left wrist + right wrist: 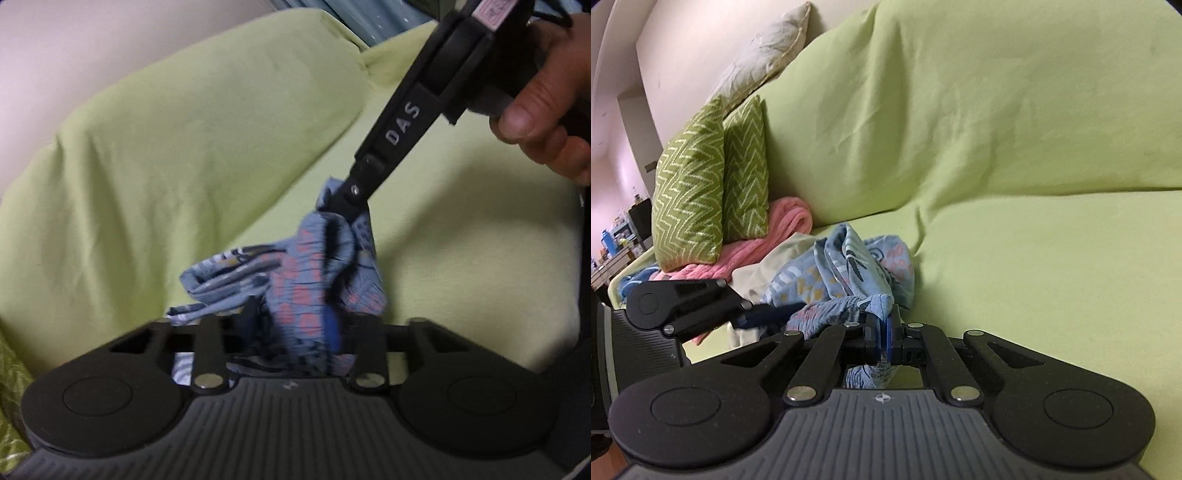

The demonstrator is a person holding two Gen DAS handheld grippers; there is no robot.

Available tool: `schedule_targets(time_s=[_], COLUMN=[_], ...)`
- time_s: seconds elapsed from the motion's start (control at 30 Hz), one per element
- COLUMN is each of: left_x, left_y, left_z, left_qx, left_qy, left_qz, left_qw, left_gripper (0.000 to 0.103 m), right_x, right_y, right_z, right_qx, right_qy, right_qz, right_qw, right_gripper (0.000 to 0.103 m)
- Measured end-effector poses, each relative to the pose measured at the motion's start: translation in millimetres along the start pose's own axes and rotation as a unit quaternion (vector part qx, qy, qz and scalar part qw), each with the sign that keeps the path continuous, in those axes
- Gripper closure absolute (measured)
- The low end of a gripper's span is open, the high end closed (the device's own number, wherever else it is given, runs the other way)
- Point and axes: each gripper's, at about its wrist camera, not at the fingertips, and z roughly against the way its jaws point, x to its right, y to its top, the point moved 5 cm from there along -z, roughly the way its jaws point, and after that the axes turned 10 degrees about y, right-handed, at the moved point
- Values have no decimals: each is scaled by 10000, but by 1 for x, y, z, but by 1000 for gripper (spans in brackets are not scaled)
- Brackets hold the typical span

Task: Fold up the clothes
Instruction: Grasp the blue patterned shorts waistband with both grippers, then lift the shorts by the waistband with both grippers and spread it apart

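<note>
- The right black two-finger gripper (882, 332) is clamped on a bunched edge of the light blue patterned cotton garment (846, 280), which hangs just ahead of its tips, above the lime-green covered sofa seat (1052, 277).
- The left black gripper (295, 325) has cloth bunched between its fingers; whether it pinches is unclear.
- The garment spans both grippers, crumpled; I judge spreading them apart comes next.
- Zigzag green cushions (709, 184) stand well apart.

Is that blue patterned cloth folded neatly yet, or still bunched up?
Still bunched up. The blue patterned cloth hangs crumpled in loose folds above the green sofa cover, pinched by the right gripper.
</note>
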Motion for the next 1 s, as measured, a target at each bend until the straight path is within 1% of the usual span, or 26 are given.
schedule_targets(time_s=[0.03,0.07,0.17,0.23,0.33,0.4,0.47,0.5,0.53,0.6,0.67,0.7,0.73,0.8,0.87,0.9,0.97,1.0], left_x=[-3,-9,-33,-54,-80,-94,-100,-99,-97,-92,-81,-76,-72,-64,-56,-54,-50,-47], left_y=[4,10,26,39,54,64,67,68,70,73,67,64,60,53,47,45,42,43], left_z=[2,6,18,23,32,35,35,32,33,15,2,-4,-12,-26,-40,-47,-59,-64], left_qx=[52,128,371,537,669,745,743,694,614,364,69,-82,-233,-498,-717,-810,-935,-975], left_qy=[-38,-68,-86,-103,-261,-317,-393,-447,-500,-670,-835,-911,-980,-1102,-1204,-1256,-1365,-1396], left_qz=[180,460,1303,1762,2473,2833,3077,3170,3211,3322,3499,3601,3739,3981,4167,4271,4436,4465], left_qw=[9998,9988,9907,9828,9663,9556,9478,9448,9437,9401,9330,9284,9220,9093,8982,8918,8808,8784], left_gripper=[83,83,83,84,84,84,84,84,84,84,84,84,84,84,84,84,84,84], right_x=[2,4,8,10,6,2,4,9,15,36,54,59,60,57,47,40,22,13], right_y=[1,1,7,11,18,20,18,14,10,-4,-19,-26,-31,-39,-48,-52,-63,-66], right_z=[6,13,41,62,98,124,150,160,166,170,172,173,175,178,176,174,171,169], right_qx=[69,152,496,738,1127,1398,1642,1683,1658,1369,1077,972,952,908,740,649,464,413], right_qy=[-65,-134,-332,-445,-693,-993,-1371,-1571,-1740,-1967,-2231,-2367,-2456,-2461,-2433,-2395,-2313,-2321], right_qz=[-6,-15,-85,-140,-182,-178,-218,-278,-383,-750,-870,-821,-684,-443,-58,175,747,980], right_qw=[10000,9998,9982,9962,9910,9850,9766,9727,9699,9680,9649,9632,9623,9640,9671,9686,9689,9669], right_gripper=[102,102,102,102,102,102,102,101,101,99,82,80,80,80,80,78,70,67])
